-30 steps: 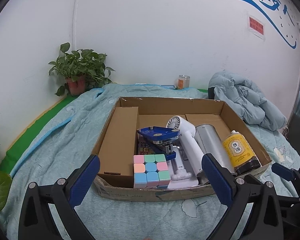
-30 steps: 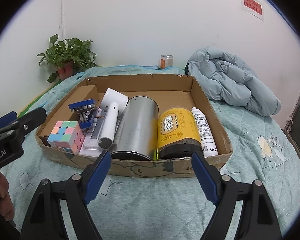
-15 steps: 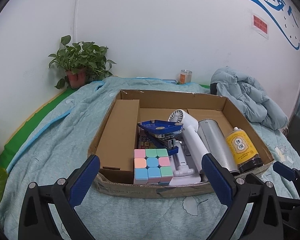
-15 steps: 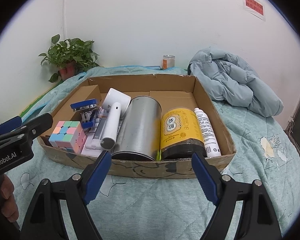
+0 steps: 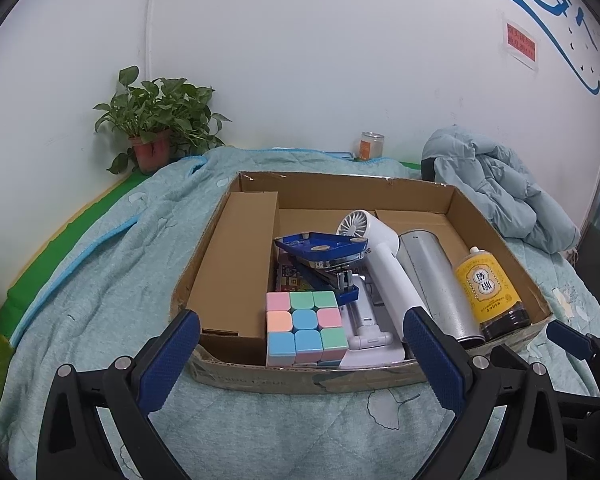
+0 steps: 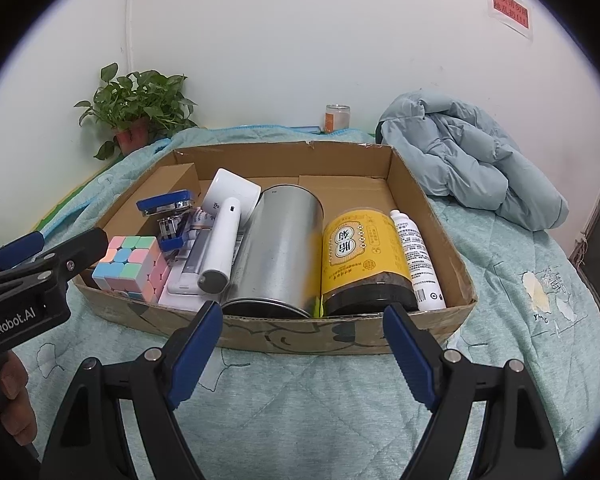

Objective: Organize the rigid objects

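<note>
A shallow cardboard box (image 5: 332, 190) (image 6: 340, 334) lies on a teal quilt. In it are a pastel puzzle cube (image 5: 305, 326) (image 6: 130, 262), a blue stapler (image 5: 322, 246) (image 6: 168, 206), a white hand fan (image 5: 384, 256) (image 6: 224, 236), a silver can (image 5: 436, 280) (image 6: 280, 248), a yellow-labelled jar (image 5: 488, 288) (image 6: 360, 252), a white tube (image 6: 416, 256) and a brown inner carton (image 5: 236, 268). My left gripper (image 5: 300, 356) is open and empty before the box's near wall. My right gripper (image 6: 300, 348) is open and empty there too.
A potted plant (image 5: 156, 128) (image 6: 136, 108) stands at the back left by the wall. A small glass jar (image 5: 370, 146) (image 6: 336, 118) sits at the back. A light blue padded jacket (image 5: 496, 188) (image 6: 464, 160) lies to the right of the box.
Both grippers have drawn slightly closer to the box and the left view tilted a little downward. Nothing in the box has moved; both grippers stay open.
</note>
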Demonstrator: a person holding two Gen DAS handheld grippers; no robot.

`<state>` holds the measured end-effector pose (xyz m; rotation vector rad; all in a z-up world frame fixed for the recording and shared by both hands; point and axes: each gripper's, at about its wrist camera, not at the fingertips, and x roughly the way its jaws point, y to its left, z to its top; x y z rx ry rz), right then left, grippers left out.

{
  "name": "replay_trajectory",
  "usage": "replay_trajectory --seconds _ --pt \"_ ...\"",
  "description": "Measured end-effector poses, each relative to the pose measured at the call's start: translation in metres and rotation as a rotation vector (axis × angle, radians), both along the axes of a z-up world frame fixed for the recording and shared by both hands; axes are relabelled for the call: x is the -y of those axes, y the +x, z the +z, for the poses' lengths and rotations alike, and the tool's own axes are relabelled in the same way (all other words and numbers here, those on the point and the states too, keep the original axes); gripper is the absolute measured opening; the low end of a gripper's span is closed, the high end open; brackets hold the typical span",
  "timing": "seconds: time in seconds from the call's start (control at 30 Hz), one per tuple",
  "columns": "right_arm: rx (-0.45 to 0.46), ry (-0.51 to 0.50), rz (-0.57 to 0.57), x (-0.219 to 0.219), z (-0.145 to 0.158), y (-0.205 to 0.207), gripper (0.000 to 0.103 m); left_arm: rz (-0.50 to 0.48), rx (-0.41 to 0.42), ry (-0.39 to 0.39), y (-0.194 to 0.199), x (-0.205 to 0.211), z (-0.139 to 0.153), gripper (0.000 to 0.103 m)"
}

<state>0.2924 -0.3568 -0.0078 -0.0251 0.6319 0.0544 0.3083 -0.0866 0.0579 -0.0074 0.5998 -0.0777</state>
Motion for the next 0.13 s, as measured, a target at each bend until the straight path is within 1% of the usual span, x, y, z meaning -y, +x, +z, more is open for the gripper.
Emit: replay_trajectory --seconds 0.03,0.13 --pt "-0.002 0.002 0.001 0.0002 -0.0005 0.0004 0.082 0.003 0.014 -0.001 -0.0014 -0.0003 0.0005 0.102" --pt "-0.006 0.004 -0.001 0.0007 -0.0015 0.0004 0.082 0.002 0.014 0.003 -0.0011 -0.0006 0.0016 0.102"
